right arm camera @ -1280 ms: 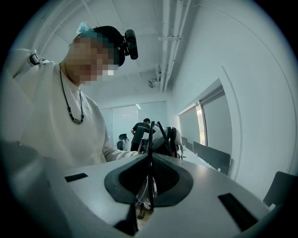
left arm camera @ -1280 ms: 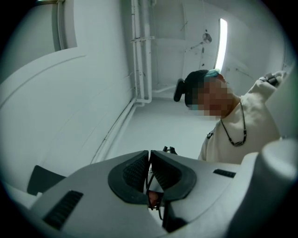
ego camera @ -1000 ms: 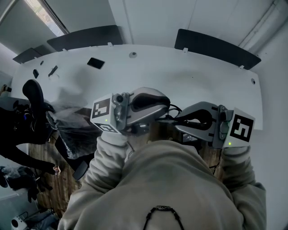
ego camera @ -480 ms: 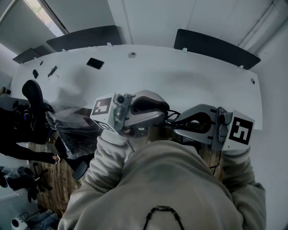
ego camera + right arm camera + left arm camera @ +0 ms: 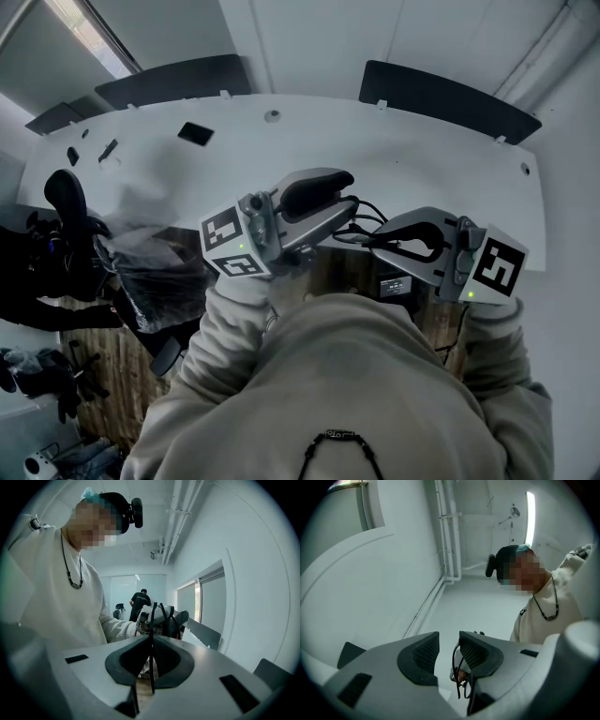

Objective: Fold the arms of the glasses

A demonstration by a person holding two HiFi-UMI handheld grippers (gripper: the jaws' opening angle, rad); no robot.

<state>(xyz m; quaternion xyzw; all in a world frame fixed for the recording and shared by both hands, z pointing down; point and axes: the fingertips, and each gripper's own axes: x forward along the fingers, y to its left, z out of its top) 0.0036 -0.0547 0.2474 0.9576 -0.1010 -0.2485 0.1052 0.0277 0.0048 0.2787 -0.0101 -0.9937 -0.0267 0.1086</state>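
Counts: two grey plastic hand-held grippers, left gripper [image 5: 345, 187] [image 5: 449, 641] and right gripper [image 5: 377, 242] [image 5: 151, 641]; one pair of thin black-framed glasses [image 5: 366, 225] [image 5: 458, 679] [image 5: 151, 667]; one white curved table [image 5: 412, 159]; two dark flat panels [image 5: 450, 98] on its far rim at 11 and 1 o'clock; one small black flat object [image 5: 195, 133] on the table at 10 o'clock; one clear plastic-wrapped bundle [image 5: 150, 272] at 9 o'clock, off the near edge; one person in a beige sweatshirt [image 5: 328, 384] holding both tools; one second person in black [image 5: 140, 603] far back in the right gripper view

Surface was white and bare through the middle. Room had white walls, pipes [image 5: 450, 536] up a wall corner and a wooden floor [image 5: 103, 366] below the table's near edge

Glasses were in the air over the near edge of the table, between the two grippers, at the centre of the head view. Right gripper was closed narrow on one arm of the glasses; that arm stood on edge, long axis 12 to 6 o'clock in the right gripper view, the rest of the frame beyond the jaws toward 12. Left gripper stood partway apart and had just been opening; the glasses hung against its 3 o'clock pad, the 9 o'clock pad clear of them, nothing pinched. Which way the lenses faced was too thin to tell
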